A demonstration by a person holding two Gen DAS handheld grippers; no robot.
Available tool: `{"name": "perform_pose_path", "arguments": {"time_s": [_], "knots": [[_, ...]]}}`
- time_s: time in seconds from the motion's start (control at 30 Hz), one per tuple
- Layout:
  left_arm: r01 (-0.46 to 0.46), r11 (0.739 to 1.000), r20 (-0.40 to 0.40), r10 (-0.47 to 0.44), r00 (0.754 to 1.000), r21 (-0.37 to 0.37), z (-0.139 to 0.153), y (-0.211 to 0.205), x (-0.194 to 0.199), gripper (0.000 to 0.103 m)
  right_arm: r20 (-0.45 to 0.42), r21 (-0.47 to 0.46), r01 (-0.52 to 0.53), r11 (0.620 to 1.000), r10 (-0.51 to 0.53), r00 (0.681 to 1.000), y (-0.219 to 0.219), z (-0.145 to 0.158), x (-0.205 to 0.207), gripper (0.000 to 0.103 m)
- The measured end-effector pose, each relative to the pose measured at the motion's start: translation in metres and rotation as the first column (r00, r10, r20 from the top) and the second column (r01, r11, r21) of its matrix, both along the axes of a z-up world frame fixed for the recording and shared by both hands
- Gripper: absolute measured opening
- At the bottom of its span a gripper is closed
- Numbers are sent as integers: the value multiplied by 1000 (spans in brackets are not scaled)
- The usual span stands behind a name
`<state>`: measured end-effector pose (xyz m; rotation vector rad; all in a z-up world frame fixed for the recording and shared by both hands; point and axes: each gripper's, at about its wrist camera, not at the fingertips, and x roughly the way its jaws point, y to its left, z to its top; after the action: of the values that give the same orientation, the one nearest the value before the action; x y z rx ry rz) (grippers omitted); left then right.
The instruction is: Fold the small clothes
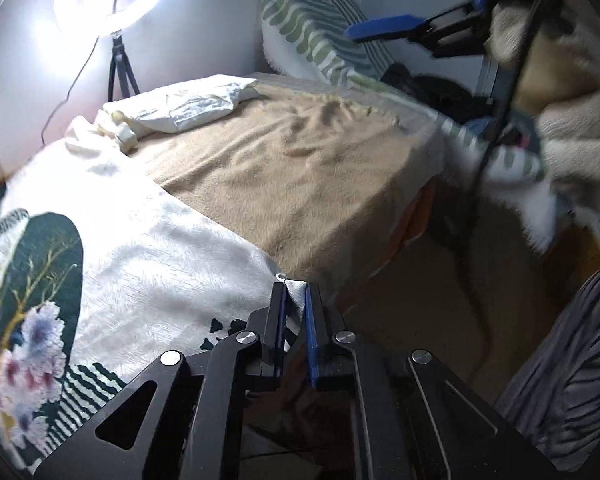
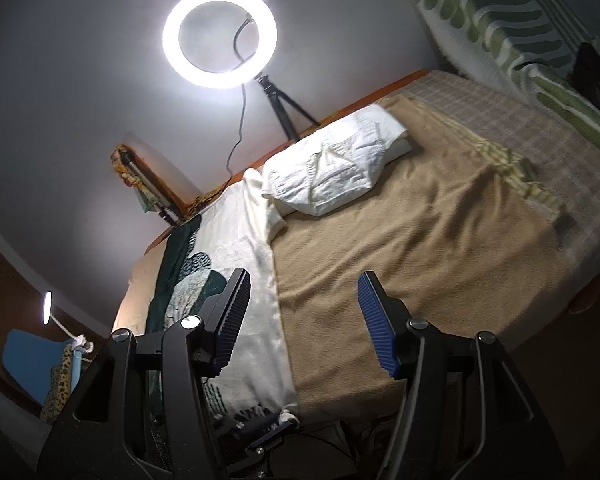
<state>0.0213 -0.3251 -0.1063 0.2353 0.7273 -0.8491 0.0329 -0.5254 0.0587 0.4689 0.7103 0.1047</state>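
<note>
A cream cloth with a dark green floral print (image 1: 148, 240) lies spread on the left of the bed over a tan blanket (image 1: 284, 160). My left gripper (image 1: 296, 300) is shut on the cloth's near corner at the bed's edge. It also shows low in the right wrist view (image 2: 278, 426), pinching that corner. The same cloth (image 2: 244, 248) runs along the bed there. My right gripper (image 2: 300, 320) is open and empty, held above the bed. It appears at the top right of the left wrist view (image 1: 384, 28). A crumpled white garment (image 2: 336, 164) lies at the far end.
A lit ring light (image 2: 220, 36) on a tripod stands by the wall behind the bed. A green-and-white striped blanket (image 2: 512, 24) is piled at the far right. A blue chair (image 2: 36, 356) stands at the left. The bed's near edge drops to a brown floor (image 1: 420, 300).
</note>
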Motion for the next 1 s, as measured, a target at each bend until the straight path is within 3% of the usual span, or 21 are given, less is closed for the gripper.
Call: {"name": "perform_pose_path", "arguments": {"time_s": [0.17, 0.3, 0.53, 0.73, 0.83, 0.87, 0.93, 1.0], "knots": [[-51, 992, -74, 43, 996, -116, 15, 23, 12, 2, -37, -75, -138, 988, 136, 990, 23, 1, 55, 59], [-97, 976, -119, 74, 990, -197, 27, 44, 16, 2, -105, -13, -182, 983, 180, 978, 27, -26, 115, 59], [-148, 962, -129, 120, 984, -230, 32, 60, 20, 2, -241, 113, -131, 985, 155, 958, 25, -95, 206, 59], [-158, 960, -120, 133, 984, -230, 33, 66, 18, 2, -258, 169, -129, 977, 170, 951, 44, -116, 254, 59], [-169, 956, -138, 138, 981, -242, 31, 72, 21, 2, -281, 145, -118, 982, 155, 947, 55, -124, 271, 59], [-173, 954, -143, 141, 980, -246, 31, 74, 21, 2, -292, 142, -111, 984, 149, 945, 58, -128, 276, 57], [-178, 951, -149, 144, 978, -253, 30, 79, 22, 2, -321, 150, -110, 983, 153, 935, 62, -136, 283, 43], [-181, 949, -153, 145, 978, -258, 30, 84, 22, 1, -348, 122, -105, 987, 142, 927, 67, -141, 287, 19]]}}
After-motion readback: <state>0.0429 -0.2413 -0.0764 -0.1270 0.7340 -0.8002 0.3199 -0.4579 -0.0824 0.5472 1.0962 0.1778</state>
